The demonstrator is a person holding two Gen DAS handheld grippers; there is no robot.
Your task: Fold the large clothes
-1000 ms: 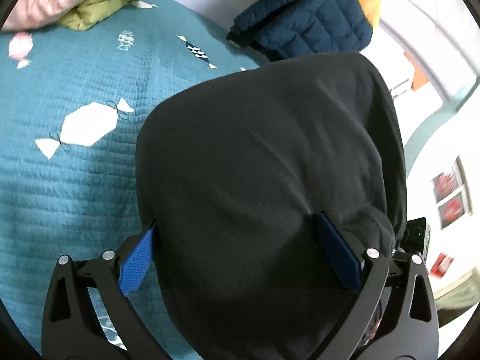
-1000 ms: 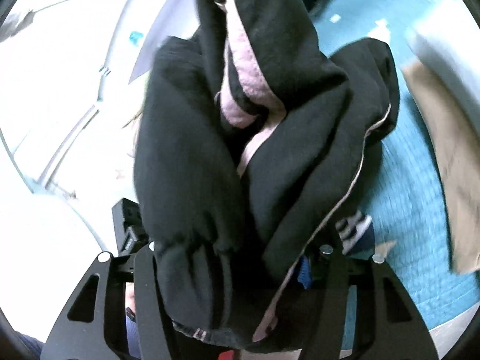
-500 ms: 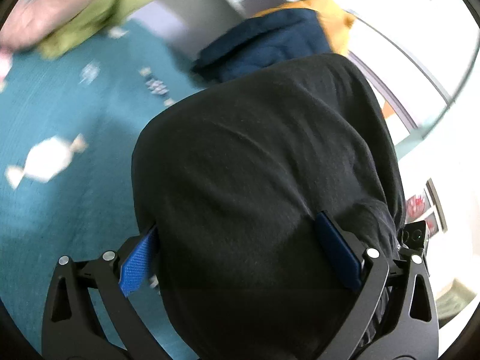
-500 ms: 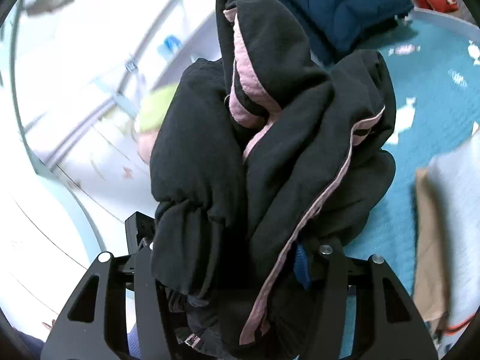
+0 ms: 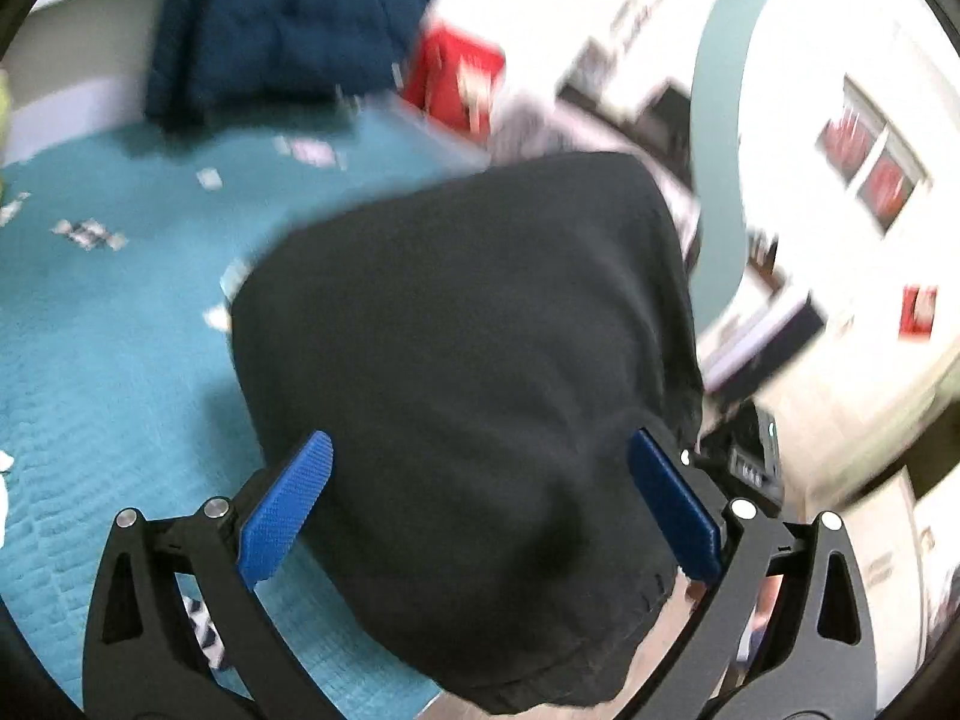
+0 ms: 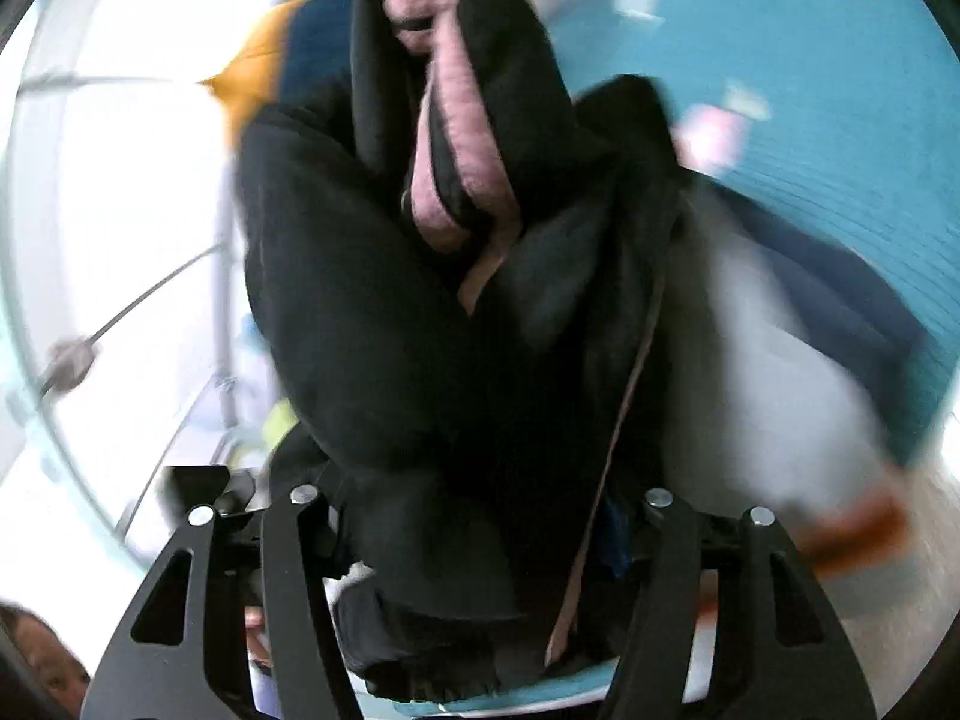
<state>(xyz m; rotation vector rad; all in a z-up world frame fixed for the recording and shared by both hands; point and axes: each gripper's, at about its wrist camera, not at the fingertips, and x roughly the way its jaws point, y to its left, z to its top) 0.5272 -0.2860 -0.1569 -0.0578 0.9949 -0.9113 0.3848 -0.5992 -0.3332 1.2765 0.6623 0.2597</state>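
A large black garment (image 5: pixel 468 330) is bunched into a thick bundle, and both grippers carry it above the teal bedspread (image 5: pixel 108 330). My left gripper (image 5: pixel 480 504) has its blue pads (image 5: pixel 288 504) on either side of the bundle, shut on it. In the right wrist view the same black garment (image 6: pixel 360 300) shows its pink lining (image 6: pixel 444 138) and fills the gap of my right gripper (image 6: pixel 474 510). Those jaws are opening with the cloth still between them; the pads are mostly hidden. Both pictures are motion-blurred.
A navy puffer jacket (image 5: pixel 288 18) with an orange part (image 6: pixel 258 66) lies at the bed's far side, beside a red item (image 5: pixel 450 78). A white folded piece (image 6: pixel 780 360) with a navy one behind it lies under the right gripper. Walls and shelves lie beyond.
Both grippers have swung fast across the bed with the black bundle, rolling as they went. The navy jacket now fills the left view's top, and white folded cloth appears under the right gripper.
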